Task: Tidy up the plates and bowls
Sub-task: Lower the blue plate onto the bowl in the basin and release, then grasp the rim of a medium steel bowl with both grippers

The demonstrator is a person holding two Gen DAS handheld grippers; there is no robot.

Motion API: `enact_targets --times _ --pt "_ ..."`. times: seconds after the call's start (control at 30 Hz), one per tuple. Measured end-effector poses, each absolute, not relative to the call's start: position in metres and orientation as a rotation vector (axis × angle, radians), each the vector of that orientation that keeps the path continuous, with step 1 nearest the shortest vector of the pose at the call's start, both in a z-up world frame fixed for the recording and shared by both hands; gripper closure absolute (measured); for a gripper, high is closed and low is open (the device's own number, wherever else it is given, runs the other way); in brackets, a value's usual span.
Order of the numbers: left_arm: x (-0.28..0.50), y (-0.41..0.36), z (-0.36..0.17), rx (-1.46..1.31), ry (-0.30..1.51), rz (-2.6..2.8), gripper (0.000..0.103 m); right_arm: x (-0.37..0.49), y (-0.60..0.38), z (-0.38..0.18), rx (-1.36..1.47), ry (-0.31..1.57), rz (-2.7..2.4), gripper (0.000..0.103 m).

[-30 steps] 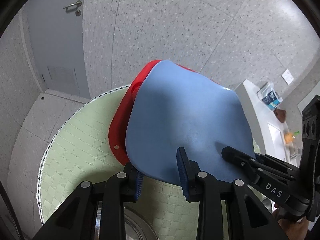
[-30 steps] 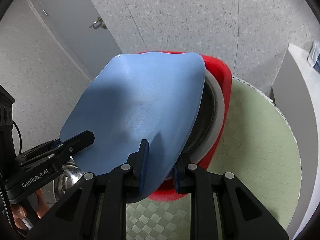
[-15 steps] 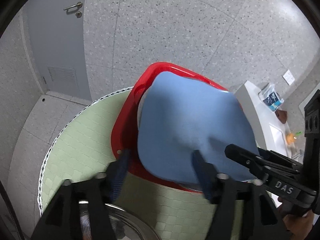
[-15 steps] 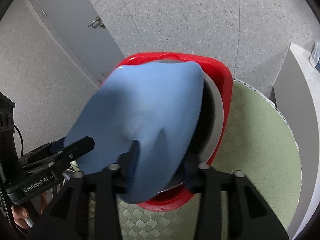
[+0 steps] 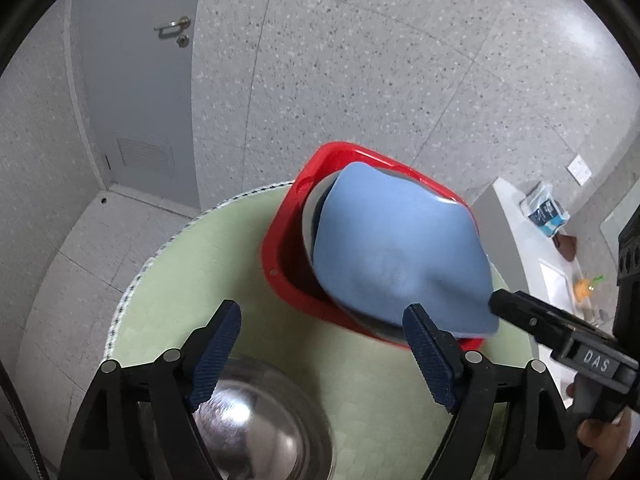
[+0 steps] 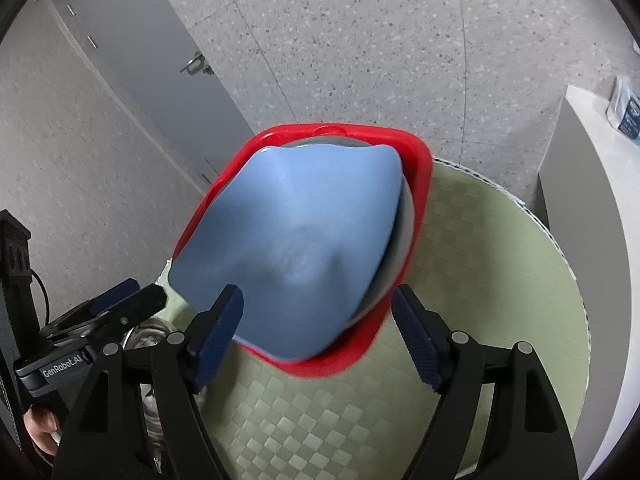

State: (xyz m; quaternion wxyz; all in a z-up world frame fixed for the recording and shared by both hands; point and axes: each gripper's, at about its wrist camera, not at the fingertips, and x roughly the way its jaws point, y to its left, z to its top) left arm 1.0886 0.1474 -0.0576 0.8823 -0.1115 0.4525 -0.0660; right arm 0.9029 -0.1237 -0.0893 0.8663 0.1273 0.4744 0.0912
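Note:
A blue square plate [image 5: 400, 256] [image 6: 296, 240] lies on a grey dish [image 5: 310, 216] [image 6: 404, 216] inside a red square tray [image 5: 280, 248] [image 6: 420, 160] on the round green table [image 5: 180, 280] [image 6: 480, 280]. My left gripper [image 5: 322, 310] hangs just in front of the tray. Its jaws are opening and nothing is pressed between the pads. My right gripper [image 6: 316, 292] is at the plate's near edge. Its jaws are opening too, and both pads stand off the plate. Each view also shows the other gripper's finger [image 5: 520, 312] [image 6: 132, 300] at the plate's side.
A shiny steel bowl [image 5: 256, 420] [image 6: 148, 336] sits on the table under my left gripper. A white counter [image 5: 516, 216] [image 6: 580, 160] with a packet [image 5: 544, 210] stands to the right. The floor, a wall and a grey door [image 5: 136, 80] lie beyond the table's far edge.
Both grippers let go of the blue plate, spread their jaws and drew back and upward. The plate dropped from its tilted hold onto the dish in the red tray.

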Motion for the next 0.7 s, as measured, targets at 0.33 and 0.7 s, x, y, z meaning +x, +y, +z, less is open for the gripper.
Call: enact_targets --times 0.33,0.7 --pt "0.978 0.147 -0.026 -0.197 0.843 -0.108 0.016 0.829 -0.134 -0.056 0.251 0.892 0.208 0.024" --pt "0.869 0.154 -0.029 -0.224 0.837 -0.060 0.015 0.770 -0.116 -0.062 0.216 0.914 0.305 0.024"
